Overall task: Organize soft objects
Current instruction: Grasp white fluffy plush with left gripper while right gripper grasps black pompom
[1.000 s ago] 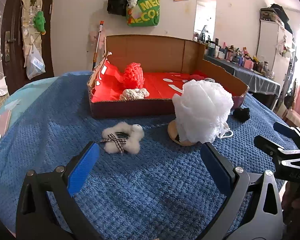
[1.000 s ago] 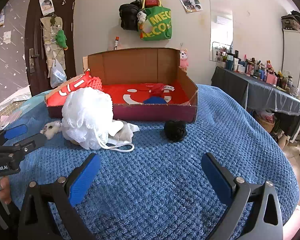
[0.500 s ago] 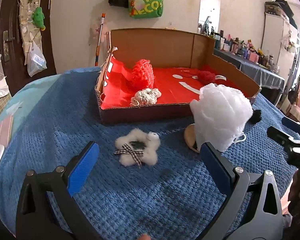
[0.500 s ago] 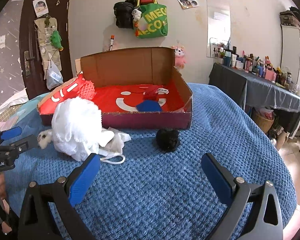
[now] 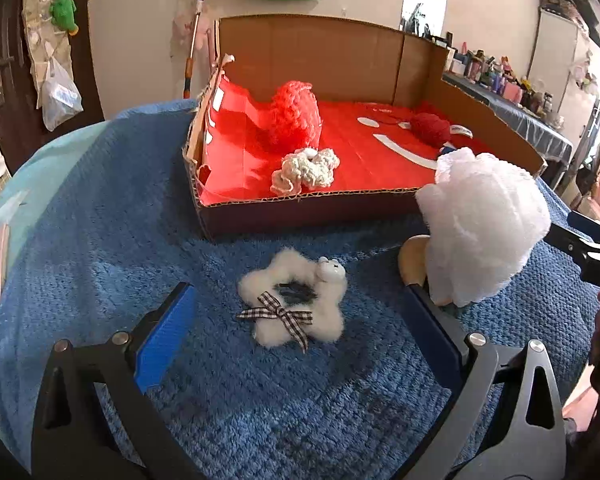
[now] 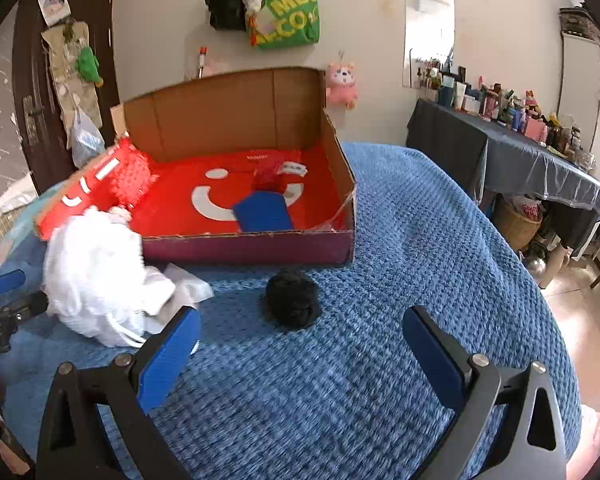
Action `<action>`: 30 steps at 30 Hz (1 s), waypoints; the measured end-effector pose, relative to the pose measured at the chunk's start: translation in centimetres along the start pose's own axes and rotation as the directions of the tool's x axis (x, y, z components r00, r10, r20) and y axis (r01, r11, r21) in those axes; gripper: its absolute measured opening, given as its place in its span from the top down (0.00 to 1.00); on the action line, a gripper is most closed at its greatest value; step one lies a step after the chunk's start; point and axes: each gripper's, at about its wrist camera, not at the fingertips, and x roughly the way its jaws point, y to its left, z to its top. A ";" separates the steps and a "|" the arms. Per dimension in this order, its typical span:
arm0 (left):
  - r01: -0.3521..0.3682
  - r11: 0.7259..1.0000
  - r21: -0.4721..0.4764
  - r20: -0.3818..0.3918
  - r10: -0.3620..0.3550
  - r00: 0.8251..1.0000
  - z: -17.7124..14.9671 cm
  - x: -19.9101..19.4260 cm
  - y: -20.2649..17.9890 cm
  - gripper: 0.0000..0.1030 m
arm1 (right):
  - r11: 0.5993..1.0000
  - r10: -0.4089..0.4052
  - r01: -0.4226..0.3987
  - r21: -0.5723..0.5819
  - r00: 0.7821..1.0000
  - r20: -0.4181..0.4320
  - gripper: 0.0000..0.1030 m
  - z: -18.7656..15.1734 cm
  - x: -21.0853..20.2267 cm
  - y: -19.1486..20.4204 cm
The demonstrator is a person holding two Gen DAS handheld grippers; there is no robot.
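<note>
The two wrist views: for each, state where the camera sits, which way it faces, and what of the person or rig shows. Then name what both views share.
Left wrist view: rides the open left hand-held gripper, facing the white star plush and cardboard box; the right hand-held gripper shows at the right edge.
Right wrist view: rides the open right hand-held gripper, facing the black ball; the left one shows at the left edge.
Shared: box, white mesh puff, blue blanket.
</note>
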 end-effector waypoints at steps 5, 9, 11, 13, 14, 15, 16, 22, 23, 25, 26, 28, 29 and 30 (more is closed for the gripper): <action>0.001 1.000 -0.003 -0.017 -0.002 1.000 0.4 0.8 0.4 0.14 | 1.000 0.003 -0.004 -0.011 0.999 -0.045 0.01 0.7 1.4 -0.7; 0.008 1.000 -0.011 -0.050 -0.008 0.999 0.5 1.6 0.8 0.27 | 1.000 0.020 -0.021 -0.015 0.997 -0.071 0.12 1.0 2.4 -1.0; 0.025 1.000 -0.019 -0.063 -0.026 0.998 0.4 2.0 0.9 0.33 | 0.999 0.027 -0.029 -0.019 0.997 -0.079 0.21 1.1 2.8 -1.0; 0.033 0.999 -0.023 -0.069 -0.034 0.997 0.3 2.2 0.9 0.39 | 0.999 0.043 -0.045 -0.026 0.995 -0.085 0.32 1.2 3.1 -0.9; 0.030 0.999 -0.021 -0.067 -0.031 0.997 0.2 2.2 0.9 0.43 | 0.998 0.057 -0.060 -0.031 0.994 -0.091 0.42 1.2 3.3 -0.7; 0.028 0.999 -0.023 -0.065 -0.030 0.997 0.2 2.2 1.0 0.46 | 0.997 0.065 -0.069 -0.037 0.993 -0.099 0.47 1.2 3.4 -0.6; 0.033 0.999 -0.027 -0.062 -0.034 0.997 0.2 2.1 1.2 0.47 | 0.996 0.072 -0.077 -0.042 0.992 -0.106 0.60 1.1 3.5 -0.5; 0.044 0.998 -0.039 -0.036 -0.045 0.998 0.2 1.3 1.7 0.50 | 0.994 0.093 -0.097 -0.050 0.993 -0.075 0.67 1.2 2.7 -0.2; 0.045 0.998 -0.038 -0.031 -0.047 0.998 0.2 1.1 1.7 0.51 | 0.994 0.098 -0.102 -0.048 0.993 -0.065 0.67 1.3 2.3 -0.3; 0.056 0.998 -0.033 -0.015 -0.057 0.998 0.3 0.6 1.7 0.51 | 0.994 0.100 -0.103 -0.048 0.994 -0.052 0.67 1.4 1.8 -0.2; 0.060 0.998 -0.029 -0.005 -0.060 0.998 0.4 0.2 1.5 0.51 | 0.993 0.103 -0.105 -0.047 0.994 -0.045 0.67 1.5 1.5 -0.2; 0.065 0.998 -0.022 0.011 -0.065 0.998 0.5 -0.3 1.5 0.51 | 0.993 0.107 -0.108 -0.047 0.994 -0.034 0.67 1.6 1.0 -0.1; 0.067 0.998 -0.020 0.020 -0.067 0.998 0.6 -0.6 1.4 0.51 | 0.993 0.108 -0.109 -0.049 0.994 -0.029 0.67 1.7 0.8 -0.1; 0.070 0.997 -0.018 0.027 -0.069 0.997 0.6 -0.8 1.3 0.51 | 0.993 0.110 -0.112 -0.049 0.994 -0.026 0.67 1.7 0.6 -0.1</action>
